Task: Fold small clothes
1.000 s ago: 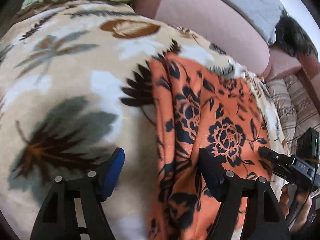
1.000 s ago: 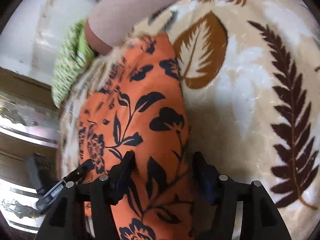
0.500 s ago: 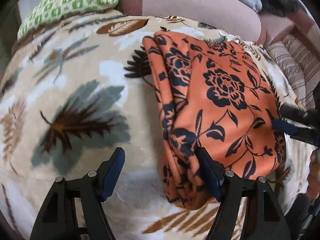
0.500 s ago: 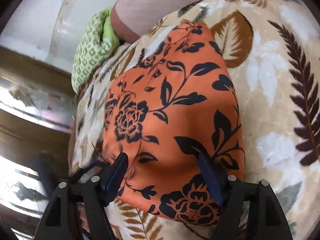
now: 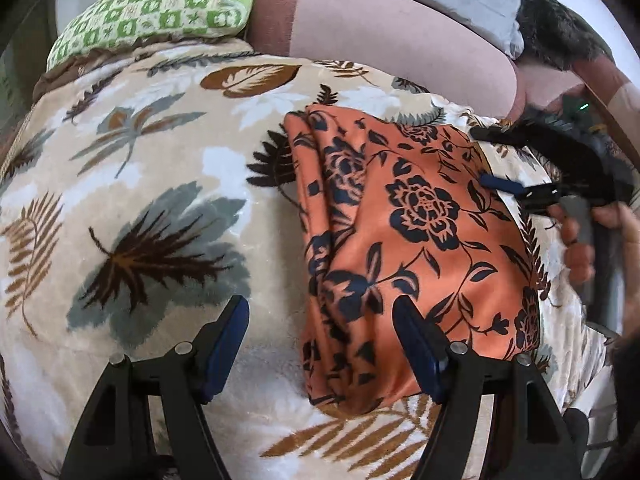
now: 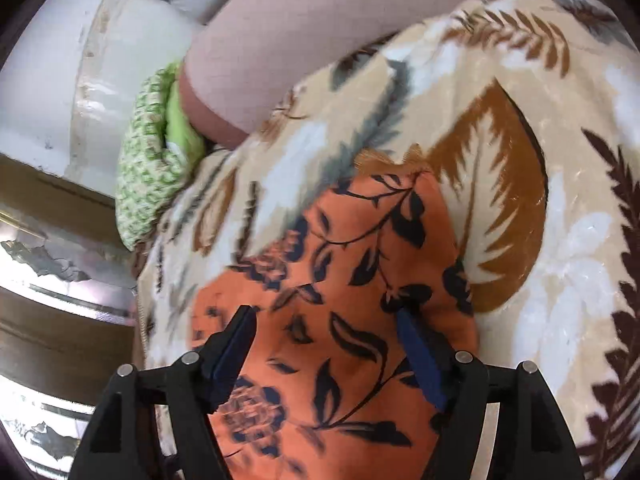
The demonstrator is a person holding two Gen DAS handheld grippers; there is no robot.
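Orange garment (image 5: 416,232) near edge hidden behind left gripper (image 5: 320,344).

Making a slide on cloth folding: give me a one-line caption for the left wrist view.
Folded orange floral garment lying on a leaf-print blanket, with the open left tool above its near edge.
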